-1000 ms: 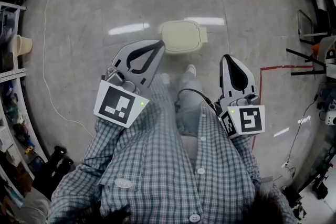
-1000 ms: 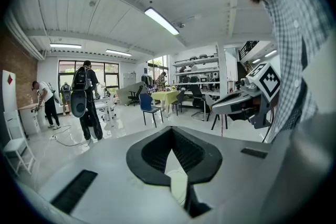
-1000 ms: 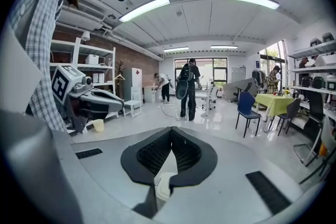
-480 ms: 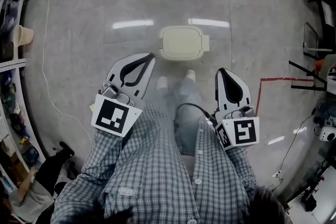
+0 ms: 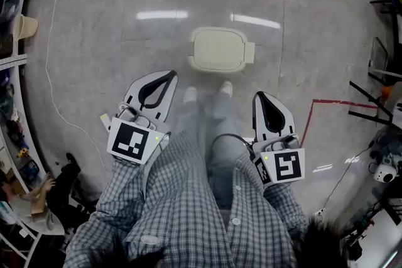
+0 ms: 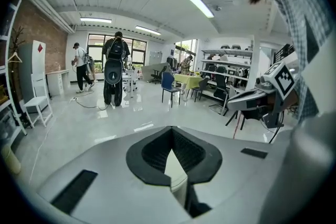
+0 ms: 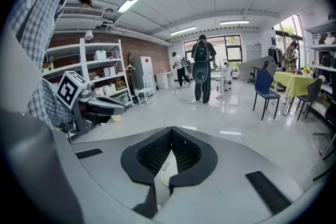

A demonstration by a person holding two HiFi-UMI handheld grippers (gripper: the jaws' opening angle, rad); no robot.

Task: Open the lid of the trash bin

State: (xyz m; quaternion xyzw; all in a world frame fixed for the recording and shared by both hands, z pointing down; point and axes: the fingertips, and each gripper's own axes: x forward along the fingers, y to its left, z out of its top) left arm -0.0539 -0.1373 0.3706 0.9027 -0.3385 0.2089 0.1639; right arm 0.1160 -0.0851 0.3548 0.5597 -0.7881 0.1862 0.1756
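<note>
The left gripper [image 5: 168, 74] and the right gripper [image 5: 260, 96] have pulled back toward the person, away from the trash bin [image 5: 220, 54]. The bin sits on the floor [image 5: 94, 41], just past the person's shoes [image 5: 190, 95]. Its lid [image 5: 213, 44] is down. Both grippers have their jaws pressed together and hold nothing.

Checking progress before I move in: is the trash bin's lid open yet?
No, in the head view the lid lies flat and shut on top of its bin.
</note>
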